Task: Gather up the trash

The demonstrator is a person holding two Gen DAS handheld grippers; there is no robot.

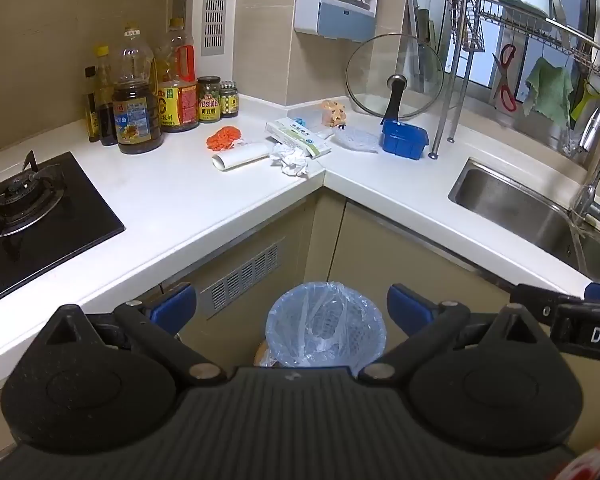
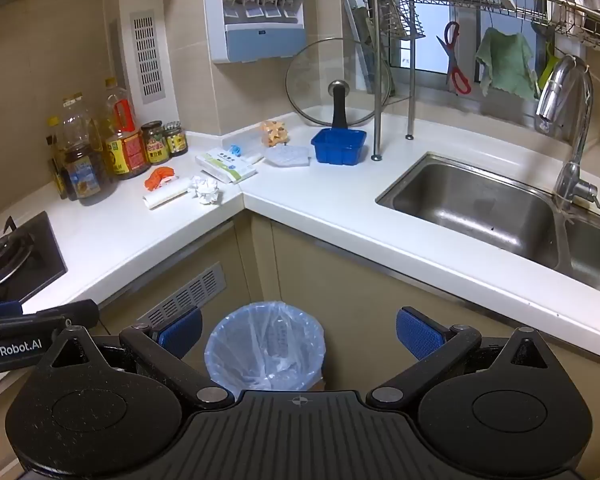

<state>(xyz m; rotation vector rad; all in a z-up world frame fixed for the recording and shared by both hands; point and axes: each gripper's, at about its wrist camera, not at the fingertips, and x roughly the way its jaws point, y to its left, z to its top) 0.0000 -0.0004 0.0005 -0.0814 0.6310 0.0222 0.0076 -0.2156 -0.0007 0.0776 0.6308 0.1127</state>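
**Nothing collected yet**

Lined bin on floor below counter corner, apparently no trash in it. Still on white counter, near the corner: flat box, paper tube, orange scrap, crumpled tissue. Left gripper and right gripper both spread wide, holding nothing, poised above bin.

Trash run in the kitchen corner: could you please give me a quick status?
Left gripper and right gripper open, empty. Crumpled paper, box on counter. Bin below, nothing blocking.
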